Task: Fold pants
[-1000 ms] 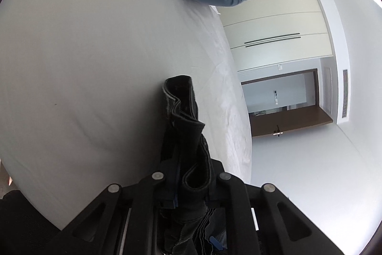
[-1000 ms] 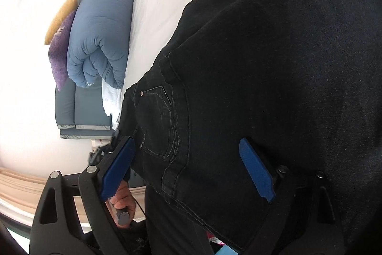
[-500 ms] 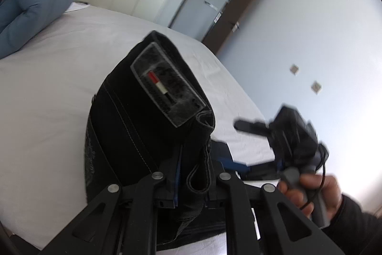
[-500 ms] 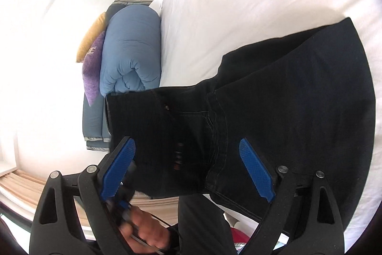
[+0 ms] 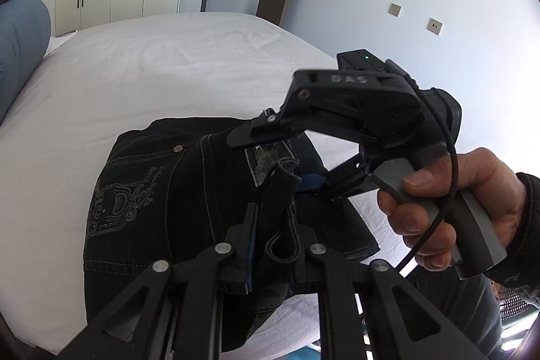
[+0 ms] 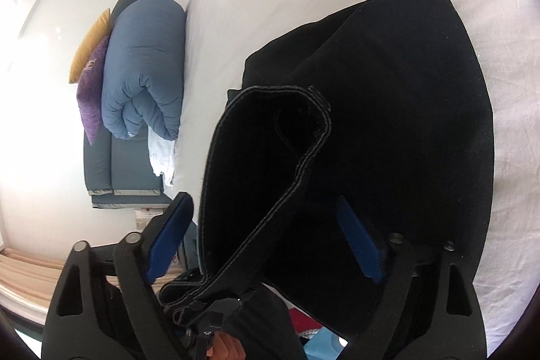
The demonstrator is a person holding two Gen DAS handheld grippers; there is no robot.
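Now folded over: waistband of the black jeans [image 5: 162, 201] swung from mid-air down onto the legs on the white bed [image 5: 135, 63] within the last second. Left tongs [image 5: 270, 245] clamped on the waistband edge; right tongs [image 6: 266, 242] spread wide, gripping nothing. Probably only release and smoothing left.

Right claw [image 5: 314, 181], top of housing: raised characters, apparently "0AS". Pants [image 5: 141, 201], back pocket: grey embroidered crest with lettering, illegible. Waistband patch: unreadable.
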